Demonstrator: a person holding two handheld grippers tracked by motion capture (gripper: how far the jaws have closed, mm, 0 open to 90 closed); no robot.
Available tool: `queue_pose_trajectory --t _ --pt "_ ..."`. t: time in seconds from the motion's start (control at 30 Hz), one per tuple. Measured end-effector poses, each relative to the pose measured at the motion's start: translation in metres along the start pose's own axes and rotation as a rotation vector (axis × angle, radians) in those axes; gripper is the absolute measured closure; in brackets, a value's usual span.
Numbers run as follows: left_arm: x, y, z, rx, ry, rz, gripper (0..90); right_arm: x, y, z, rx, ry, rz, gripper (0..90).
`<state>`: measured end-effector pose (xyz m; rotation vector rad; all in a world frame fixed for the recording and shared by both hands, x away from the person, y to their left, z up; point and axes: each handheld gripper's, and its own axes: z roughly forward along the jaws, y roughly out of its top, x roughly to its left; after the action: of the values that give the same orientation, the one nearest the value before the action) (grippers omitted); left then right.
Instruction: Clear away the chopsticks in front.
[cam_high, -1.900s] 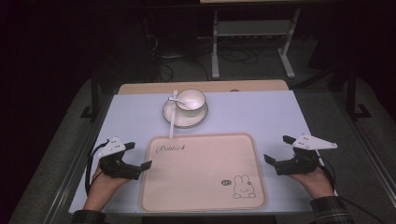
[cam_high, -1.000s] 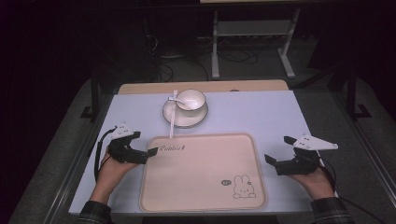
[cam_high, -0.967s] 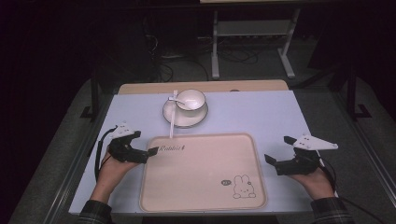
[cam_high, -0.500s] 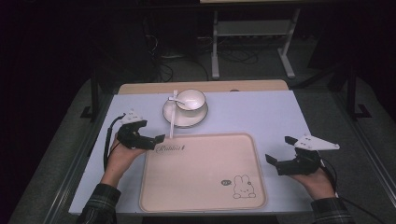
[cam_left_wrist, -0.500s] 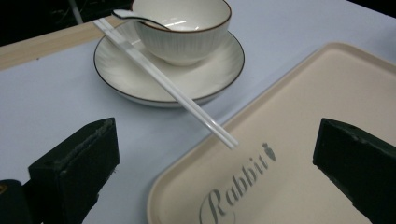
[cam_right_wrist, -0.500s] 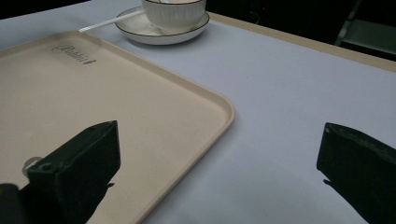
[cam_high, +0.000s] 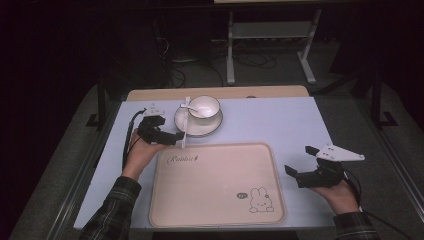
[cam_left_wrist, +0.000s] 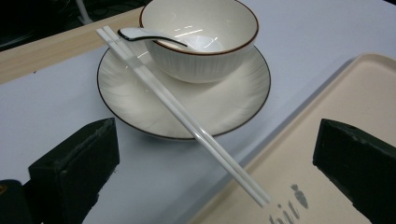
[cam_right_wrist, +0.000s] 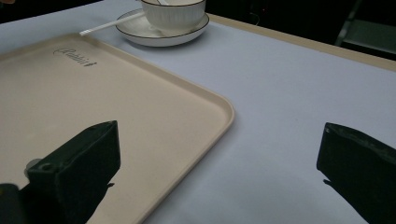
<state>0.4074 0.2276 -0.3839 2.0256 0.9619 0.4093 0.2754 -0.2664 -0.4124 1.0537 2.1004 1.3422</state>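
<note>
Now, pair of white plastic chopsticks (cam_left_wrist: 182, 116) lies slanted across rim of white ribbed saucer (cam_left_wrist: 233, 105), near tips jutting over corner of beige rabbit-print tray (cam_high: 215, 185). Left hand-held gripper (cam_high: 167, 137) sits just beside those tips, jaws spread wide either side, not touching. White brown-rimmed bowl (cam_high: 203, 106) with white spoon (cam_left_wrist: 154, 36) stands on saucer. Right hand-held gripper (cam_high: 300, 162) rests well apart on pale blue bench (cam_high: 280, 120), jaws spread, empty.
</note>
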Motion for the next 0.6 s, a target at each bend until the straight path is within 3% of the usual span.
queue_pose_trajectory --t 0.1,0.2,0.33,0.37,0.6 --pt "0.004 0.007 0.013 0.029 0.006 0.01 7.1 -0.001 0.0 -0.001 -0.003 -0.002 0.006 0.0" --pt "0.005 0.01 0.02 0.041 0.017 0.003 7.8 -0.001 0.0 -0.001 -0.008 -0.004 0.007 0.0" --pt "0.01 0.018 0.034 0.044 0.019 -0.022 9.1 -0.003 0.0 -0.003 -0.012 -0.008 0.013 0.0" --pt "0.011 0.02 0.037 0.05 0.026 -0.025 14.2 -0.003 0.0 -0.003 -0.012 -0.008 0.013 0.0" --pt "0.017 0.022 0.056 0.085 0.041 -0.041 22.6 -0.003 -0.001 -0.004 -0.018 -0.008 0.016 0.0"
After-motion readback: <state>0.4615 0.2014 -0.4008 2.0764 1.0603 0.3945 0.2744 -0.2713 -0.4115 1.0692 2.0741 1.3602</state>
